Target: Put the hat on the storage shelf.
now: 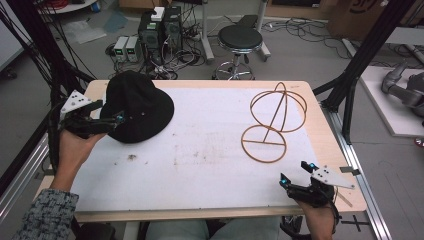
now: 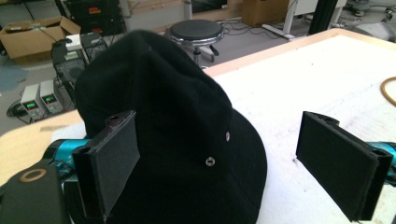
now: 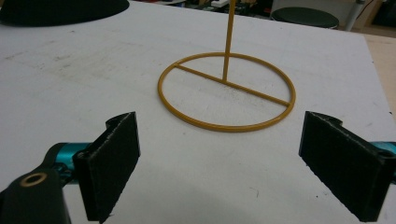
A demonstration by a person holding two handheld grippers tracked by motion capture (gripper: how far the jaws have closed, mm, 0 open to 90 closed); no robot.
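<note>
**Black hat at the left gripper, wire stand waiting on the right**

A wooden-edged table point(image 1: 320, 107) covered by a white mat point(image 1: 210, 150) carries the scene, seen from the high view with a person's forearms entering from the bottom. Beyond the far edge, on the grey floor, stand a black round stool point(image 1: 240, 37) and a cluster of electronic boxes point(image 1: 160, 30) among loose cables.

On the mat's far left corner lies a black hat point(image 1: 136, 107), its crown rising and its brim spread flat on the surface. In the left gripper view the hat point(image 2: 187, 140) sits between and just ahead of the two black jaws, with two small metal eyelets showing on its side. The left gripper point(image 1: 112, 120), held in the person's left hand point(image 1: 75, 147), reaches the hat's near left edge; its jaws stand wide apart, one close against the crown's side, the other off the brim over bare mat. Whether the nearer pad actually touches the fabric cannot be told.

On the right half of the mat stands a yellow wire hat stand point(image 1: 272, 120): a flat ring base with a crossbar, a thin upright stem, and crossed hoops at the top. The right gripper view shows its base point(image 3: 227, 91) ahead of the jaws, apart from them.

The right gripper point(image 1: 296, 176) rests near the table's front right corner, well apart from the hat, its jaws spread open and holding nothing.
</note>
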